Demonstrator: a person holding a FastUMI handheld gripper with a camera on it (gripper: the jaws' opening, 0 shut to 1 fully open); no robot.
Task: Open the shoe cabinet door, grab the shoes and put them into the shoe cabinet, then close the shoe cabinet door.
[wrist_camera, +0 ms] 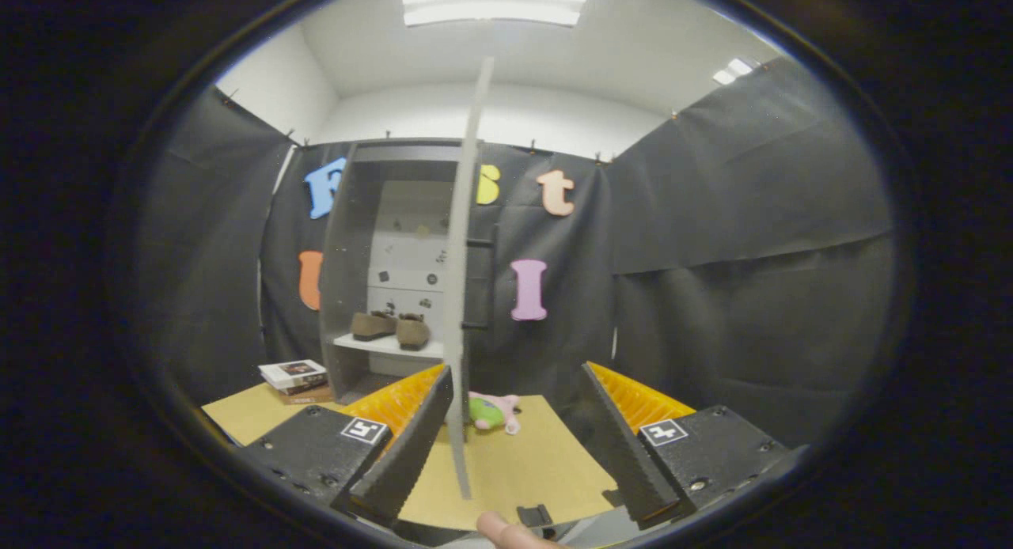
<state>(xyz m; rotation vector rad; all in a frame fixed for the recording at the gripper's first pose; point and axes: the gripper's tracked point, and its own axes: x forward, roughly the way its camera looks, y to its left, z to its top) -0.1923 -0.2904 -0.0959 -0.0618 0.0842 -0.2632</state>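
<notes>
books (294, 377): a small stack lying flat near the table's left corner, just left of the cabinet's foot.
table (506, 470): a tan top that carries the books, the cabinet and the toy; its near edge runs under the fingers.
shoe cabinet (348, 296): a tall dark case standing upright at the table's far edge, its front open, a pale back panel with small dark marks showing inside.
shelf (388, 346): a pale board low in the cabinet, with a dark open space beneath it.
shoes (392, 327): a brown pair sitting side by side on that shelf, inside the cabinet, toes turned toward the opening.
cabinet door (463, 296): swung out and seen edge-on as a thin pale strip, rising from the table up past the cabinet's top; two dark hinges join it to the cabinet's right side.
gripper (510, 442): its fingers are spread wide with nothing between the pads; the door's lower edge stands in the gap, just beside the left finger, and i cannot tell whether it touches.
plush toy (492, 412): pink and green, lying on the table just right of the door's foot, beyond the fingers.
fingertip (506, 531): a person's fingertip shows at the table's near edge, below the gap between the fingers.
</notes>
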